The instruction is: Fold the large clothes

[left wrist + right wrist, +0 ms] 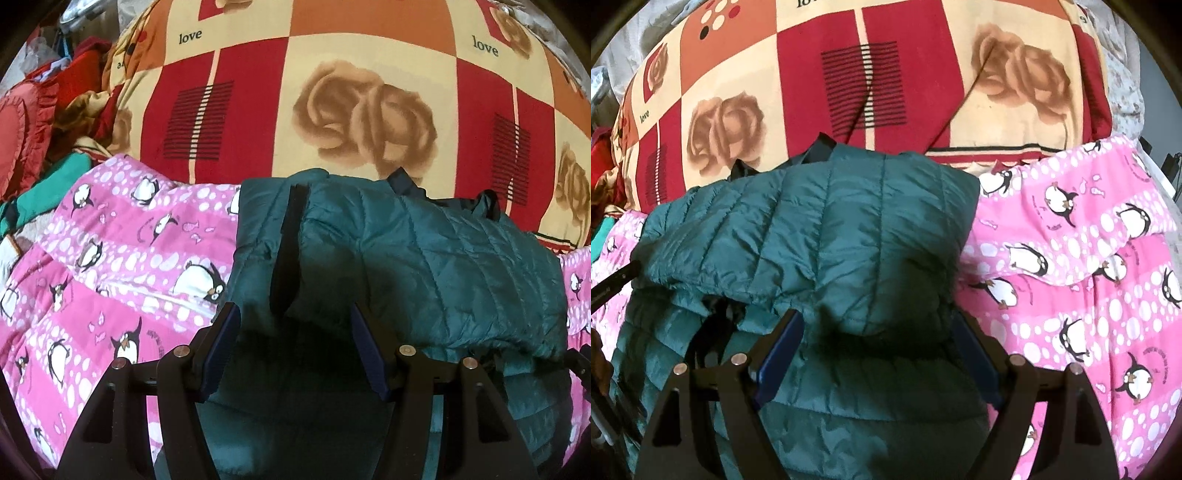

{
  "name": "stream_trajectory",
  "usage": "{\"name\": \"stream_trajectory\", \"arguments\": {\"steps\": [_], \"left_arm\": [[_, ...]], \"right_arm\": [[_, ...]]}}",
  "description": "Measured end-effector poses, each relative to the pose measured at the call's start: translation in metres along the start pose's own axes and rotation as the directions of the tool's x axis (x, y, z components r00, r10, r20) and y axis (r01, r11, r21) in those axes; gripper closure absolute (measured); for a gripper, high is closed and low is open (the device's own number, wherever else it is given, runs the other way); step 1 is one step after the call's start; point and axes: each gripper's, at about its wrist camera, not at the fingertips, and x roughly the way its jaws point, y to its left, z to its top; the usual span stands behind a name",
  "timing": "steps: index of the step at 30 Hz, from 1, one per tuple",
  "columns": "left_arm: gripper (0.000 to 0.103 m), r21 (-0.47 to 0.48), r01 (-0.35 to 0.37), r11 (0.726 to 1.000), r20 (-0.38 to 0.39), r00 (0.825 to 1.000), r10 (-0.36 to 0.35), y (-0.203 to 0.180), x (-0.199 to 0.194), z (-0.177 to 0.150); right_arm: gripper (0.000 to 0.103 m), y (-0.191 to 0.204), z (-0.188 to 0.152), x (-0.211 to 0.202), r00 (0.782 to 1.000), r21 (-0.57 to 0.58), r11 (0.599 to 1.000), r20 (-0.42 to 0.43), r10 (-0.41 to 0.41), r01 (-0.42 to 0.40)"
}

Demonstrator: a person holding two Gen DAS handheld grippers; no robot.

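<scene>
The teal quilted jacket (424, 258) lies folded over on itself on the pink penguin blanket (110, 266), with the rose-patterned quilt (332, 92) just behind it. It looks light and puffy, with a slick shell: soft enough to bend anywhere, but likely to spring back and slide out of a shallow pinch. The left gripper (295, 347) hangs over the jacket's left part, jaws spread wide and holding nothing. The right gripper (879, 350) is equally wide, straddling the folded edge without pinching it. A stitched seam or the gathered hem (713, 291) seems the best hold, taking both layers deep between the pads.
</scene>
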Motion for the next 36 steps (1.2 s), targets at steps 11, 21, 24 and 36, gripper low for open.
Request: {"name": "stream_trajectory", "arguments": {"steps": [11,21,24,36], "left_arm": [[0.066,0.054,-0.003,0.999,0.036,0.999,0.001,0.011,-0.039,-0.022],[0.066,0.063,-0.009,0.998,0.038,0.999,0.006,0.032,-0.075,-0.058],[0.066,0.057,-0.003,0.998,0.024,1.0,0.002,0.039,-0.083,-0.07],[0.066,0.059,-0.003,0.998,0.001,1.0,0.003,0.06,-0.108,-0.11]], "right_arm": [[0.017,0.003,-0.021,-0.029,1.0,-0.017,0.999,-0.005,0.031,-0.031],[0.015,0.009,-0.064,-0.058,0.998,-0.034,0.998,-0.026,0.06,-0.061],[0.015,0.011,-0.08,-0.065,0.997,-0.039,0.997,-0.036,0.063,-0.064],[0.014,0.011,-0.125,-0.09,0.995,-0.036,0.996,-0.06,0.076,-0.078]]}}
